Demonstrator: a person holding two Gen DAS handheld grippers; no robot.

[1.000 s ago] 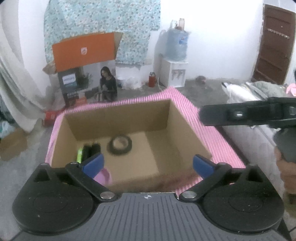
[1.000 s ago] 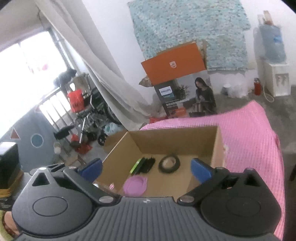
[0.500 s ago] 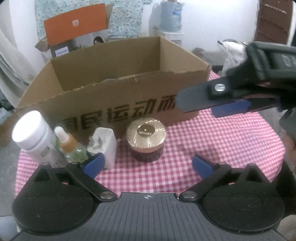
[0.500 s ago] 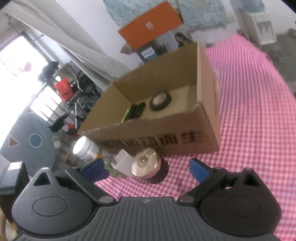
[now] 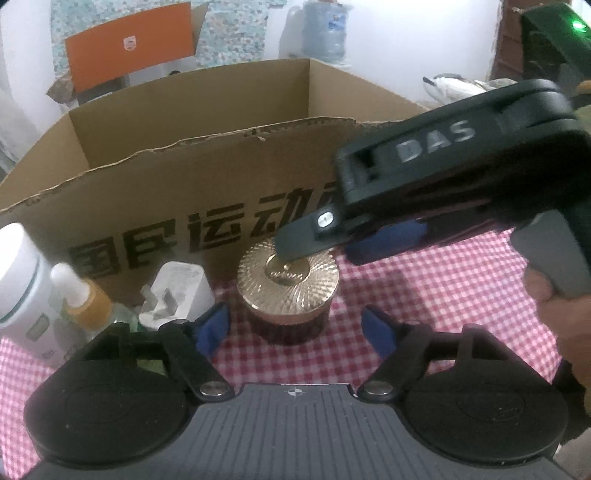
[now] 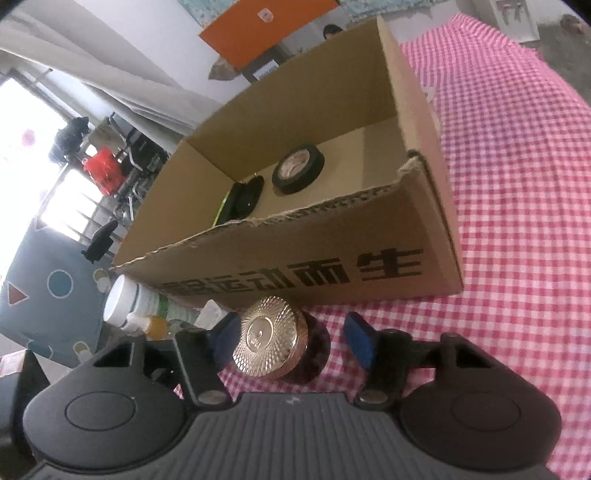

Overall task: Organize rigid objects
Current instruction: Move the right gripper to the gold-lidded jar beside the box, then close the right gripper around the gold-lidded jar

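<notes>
Both grippers, left gripper (image 5: 295, 328) and right gripper (image 6: 291, 341), have just been closing, still spread around the gold-lidded jar (image 5: 287, 291); it seems heavy, rigid, best gripped at its dark sides.

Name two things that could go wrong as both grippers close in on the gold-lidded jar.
1. Collision: the right gripper sits over the jar while the left gripper, jaws just narrowing, straddles it.
2. The left pad nearly touches the white adapter and dropper bottle; it may topple them.

Home: water dispenser (image 5: 323, 31), checkered tablecloth (image 6: 517, 184).
</notes>
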